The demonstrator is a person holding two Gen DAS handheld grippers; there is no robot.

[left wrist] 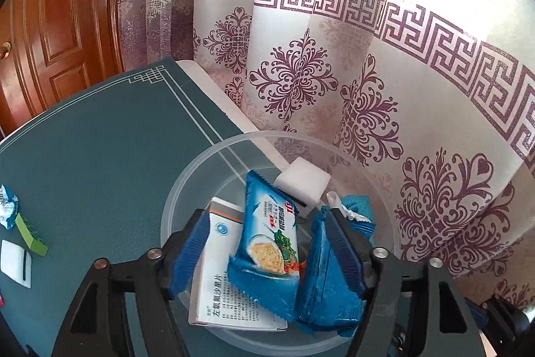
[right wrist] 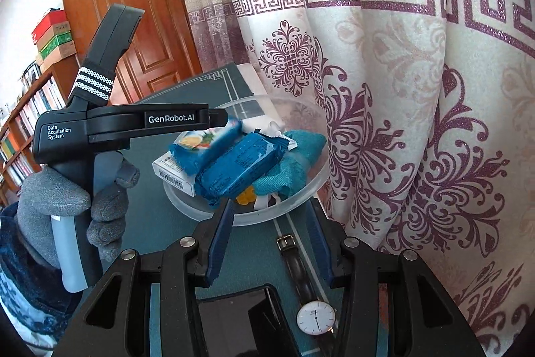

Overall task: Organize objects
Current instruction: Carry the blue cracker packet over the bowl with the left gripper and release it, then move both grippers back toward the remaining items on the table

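Note:
A clear plastic bowl (left wrist: 187, 176) (right wrist: 294, 203) stands at the teal table's far edge by the curtain. It holds a white medicine box (left wrist: 217, 283) (right wrist: 174, 169), two blue cracker packets (left wrist: 267, 236) (right wrist: 240, 163), a white foam block (left wrist: 304, 183) and a teal cloth (right wrist: 294, 163). My left gripper (left wrist: 264, 250) is open over the bowl, its blue fingers (left wrist: 187, 256) on either side of a cracker packet that leans free between them. My right gripper (right wrist: 271, 223) is open and empty just short of the bowl's near rim.
On the table's left lie a green box (left wrist: 30, 236), a crumpled wrapper (left wrist: 8, 206) and a white pad (left wrist: 15, 263). A wristwatch (right wrist: 314, 317) and a dark phone (right wrist: 240, 320) lie under my right gripper. The patterned curtain (right wrist: 418, 122) hangs close on the right.

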